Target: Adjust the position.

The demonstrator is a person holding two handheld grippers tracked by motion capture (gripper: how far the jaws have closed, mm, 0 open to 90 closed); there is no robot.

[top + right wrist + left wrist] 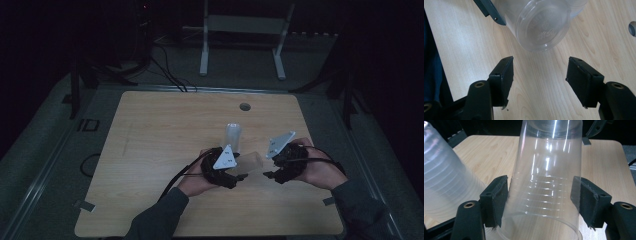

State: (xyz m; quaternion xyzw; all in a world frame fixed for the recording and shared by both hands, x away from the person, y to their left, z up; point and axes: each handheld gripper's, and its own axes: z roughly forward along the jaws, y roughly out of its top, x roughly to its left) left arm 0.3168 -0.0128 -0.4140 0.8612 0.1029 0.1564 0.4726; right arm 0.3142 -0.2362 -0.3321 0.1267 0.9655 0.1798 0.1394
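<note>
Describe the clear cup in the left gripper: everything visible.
The clear plastic cup is thin-walled and see-through, with fine horizontal ribs around its wider half and a flat, embossed base. It tapers toward that base. The left gripper is shut on it, both black pads pressing its ribbed sides near the rim. In the high view it lies tilted over the wooden table, base pointing at the open right gripper, which does not touch it. It looks empty.

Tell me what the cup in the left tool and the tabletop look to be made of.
Cup: thin clear plastic, glossy; the table shows through it, with bright highlights and moulded ridges. Tabletop: light wood or wood-look laminate, matte, with visible grain; which one is unclear.
</note>
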